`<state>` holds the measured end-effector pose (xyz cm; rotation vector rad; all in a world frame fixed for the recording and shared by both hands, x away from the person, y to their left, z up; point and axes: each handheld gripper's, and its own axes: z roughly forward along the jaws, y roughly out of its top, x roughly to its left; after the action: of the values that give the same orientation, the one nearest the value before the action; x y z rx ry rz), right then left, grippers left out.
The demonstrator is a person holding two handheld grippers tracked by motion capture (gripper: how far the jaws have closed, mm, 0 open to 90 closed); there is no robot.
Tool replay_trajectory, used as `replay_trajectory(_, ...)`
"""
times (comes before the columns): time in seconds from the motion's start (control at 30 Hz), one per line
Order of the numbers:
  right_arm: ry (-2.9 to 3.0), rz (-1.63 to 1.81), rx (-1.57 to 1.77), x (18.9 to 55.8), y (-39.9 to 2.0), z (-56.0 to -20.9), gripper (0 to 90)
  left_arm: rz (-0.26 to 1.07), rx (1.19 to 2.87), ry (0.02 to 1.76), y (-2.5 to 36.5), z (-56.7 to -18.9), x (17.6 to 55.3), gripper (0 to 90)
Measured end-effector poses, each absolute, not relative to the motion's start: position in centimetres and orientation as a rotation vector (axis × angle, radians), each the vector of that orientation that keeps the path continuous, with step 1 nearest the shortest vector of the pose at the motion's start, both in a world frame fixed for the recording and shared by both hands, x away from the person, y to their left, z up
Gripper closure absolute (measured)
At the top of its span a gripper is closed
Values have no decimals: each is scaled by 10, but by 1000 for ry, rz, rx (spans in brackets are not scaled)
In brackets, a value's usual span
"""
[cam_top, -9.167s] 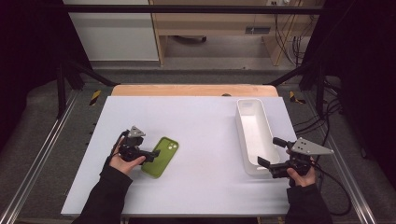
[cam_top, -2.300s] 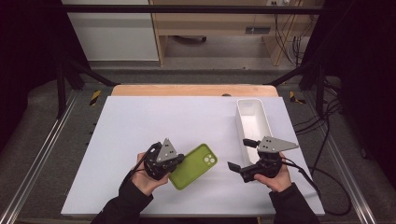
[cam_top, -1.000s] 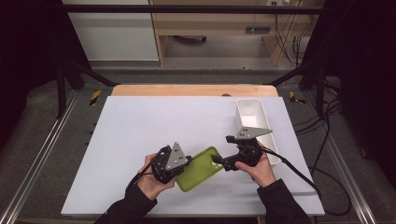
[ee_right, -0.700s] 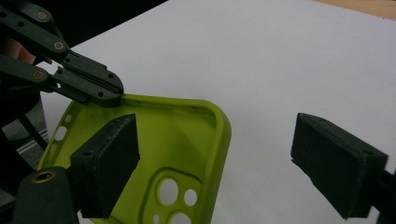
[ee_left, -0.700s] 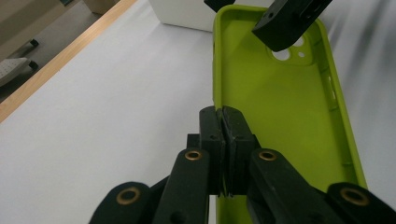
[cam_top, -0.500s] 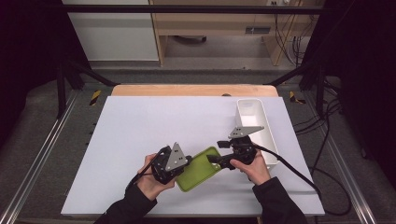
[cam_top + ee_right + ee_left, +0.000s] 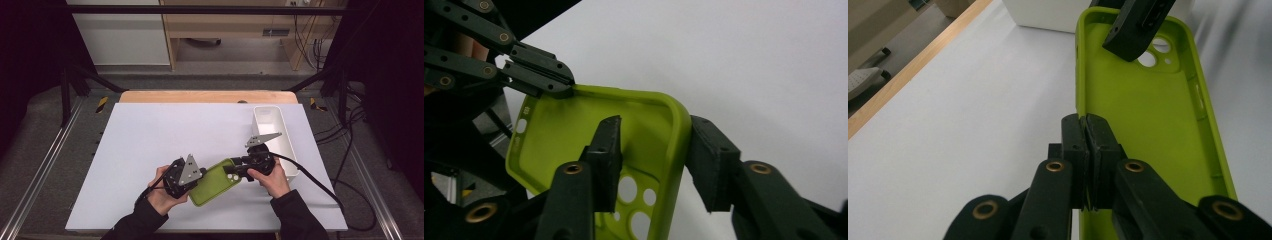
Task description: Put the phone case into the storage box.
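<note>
Green phone case (image 7: pixel 216 181) — left gripper (image 7: pixel 1086 150) clamped on one side edge; right gripper (image 7: pixel 651 162) jaws just closing, straddling the corner rim, gap remaining. White table (image 7: pixel 165 135) around.

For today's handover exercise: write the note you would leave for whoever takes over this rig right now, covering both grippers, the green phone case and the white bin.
Left gripper: shut on one edge of the green phone case, held above the table.
Right gripper: jaws have just been closing astride the camera-hole end's rim, not yet pressing.
White bin: beside the right hand.
Done: case lifted.
Left: finish the right grip; likely move it to the bin.
</note>
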<state>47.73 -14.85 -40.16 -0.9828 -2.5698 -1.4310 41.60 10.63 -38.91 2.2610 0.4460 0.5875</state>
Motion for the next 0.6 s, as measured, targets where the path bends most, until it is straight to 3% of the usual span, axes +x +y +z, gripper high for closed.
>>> replay_trajectory(0.6,-2501,-1372,-1017,479,-157,-403,755,616,2298,401,103,-393,413,879)
